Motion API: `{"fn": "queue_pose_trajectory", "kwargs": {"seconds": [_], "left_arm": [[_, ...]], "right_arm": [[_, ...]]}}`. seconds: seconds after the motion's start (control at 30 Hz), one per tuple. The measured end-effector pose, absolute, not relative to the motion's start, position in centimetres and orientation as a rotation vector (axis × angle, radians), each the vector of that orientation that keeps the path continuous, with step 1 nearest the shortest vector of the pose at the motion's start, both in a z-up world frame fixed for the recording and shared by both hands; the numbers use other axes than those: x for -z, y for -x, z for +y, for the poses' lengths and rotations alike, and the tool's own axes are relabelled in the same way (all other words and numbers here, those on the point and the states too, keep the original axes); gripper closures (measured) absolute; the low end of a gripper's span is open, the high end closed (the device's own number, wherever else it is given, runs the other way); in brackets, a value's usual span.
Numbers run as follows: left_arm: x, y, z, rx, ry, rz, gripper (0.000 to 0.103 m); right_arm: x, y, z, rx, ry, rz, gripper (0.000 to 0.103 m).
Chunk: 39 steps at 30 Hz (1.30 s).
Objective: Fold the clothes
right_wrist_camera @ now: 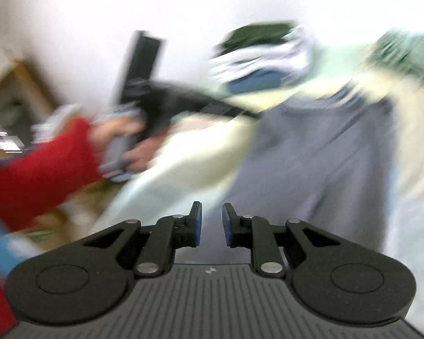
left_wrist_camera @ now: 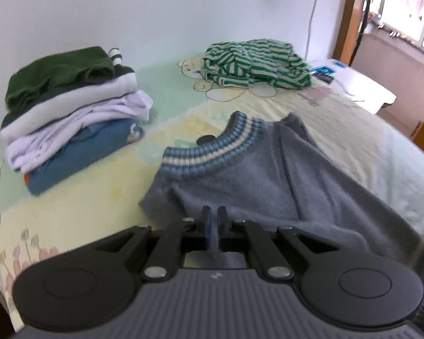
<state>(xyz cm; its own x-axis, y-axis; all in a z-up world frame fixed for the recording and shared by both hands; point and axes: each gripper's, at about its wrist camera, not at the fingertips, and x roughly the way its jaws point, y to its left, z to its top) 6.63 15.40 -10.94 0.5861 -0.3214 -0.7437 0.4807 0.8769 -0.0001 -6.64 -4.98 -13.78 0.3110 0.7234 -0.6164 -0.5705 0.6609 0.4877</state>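
Observation:
A grey-blue knit sweater with a blue and white striped collar lies on the bed. My left gripper is shut on the sweater's near left edge. In the blurred right wrist view the sweater stretches away from my right gripper, whose fingers stand slightly apart with nothing visibly between them. The other gripper and the hand in a red sleeve show at the left.
A stack of folded clothes sits at the bed's left. A crumpled green and white striped garment lies at the far side. The yellow-green bedsheet covers the bed. A white side table stands at the right.

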Motion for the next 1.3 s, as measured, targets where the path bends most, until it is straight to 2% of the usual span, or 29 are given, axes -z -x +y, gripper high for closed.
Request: {"fn": "queue_pose_trajectory", "kwargs": {"seconds": [0.23, 0.4, 0.6, 0.73, 0.9, 1.0, 1.07, 1.17, 1.3], "left_arm": [[14.1, -8.6, 15.8, 0.398, -0.233, 0.842, 0.097], [12.4, -7.1, 16.2, 0.396, -0.257, 0.793, 0.099], [14.1, -5.8, 15.2, 0.380, -0.346, 0.801, 0.099], [13.3, -5.1, 16.4, 0.373, -0.269, 0.811, 0.099], [10.8, 0.2, 17.7, 0.409, -0.210, 0.789, 0.098], [10.5, 4.0, 17.7, 0.439, -0.184, 0.810, 0.095], [11.0, 6.4, 17.4, 0.440, -0.167, 0.850, 0.094], [11.9, 9.5, 16.7, 0.418, -0.162, 0.900, 0.095], [12.2, 13.0, 16.1, 0.413, -0.051, 0.967, 0.095]], "right_arm": [[17.2, 1.5, -1.7, -0.554, -0.060, 0.816, 0.082], [15.0, 6.2, -2.1, -0.712, -0.010, 0.761, 0.082], [16.3, 12.1, -0.4, -0.896, 0.093, 0.908, 0.082], [16.2, 12.5, -2.6, -0.869, 0.070, 0.960, 0.083], [14.7, 12.3, -5.4, -0.772, -0.068, 0.971, 0.081], [15.6, 11.4, -6.8, -0.705, -0.147, 1.000, 0.076], [16.4, 10.9, -7.4, -0.722, -0.221, 1.045, 0.076], [16.6, 10.8, -7.4, -0.727, -0.223, 1.052, 0.082], [16.4, 10.7, -8.1, -0.752, -0.189, 1.083, 0.081]]}}
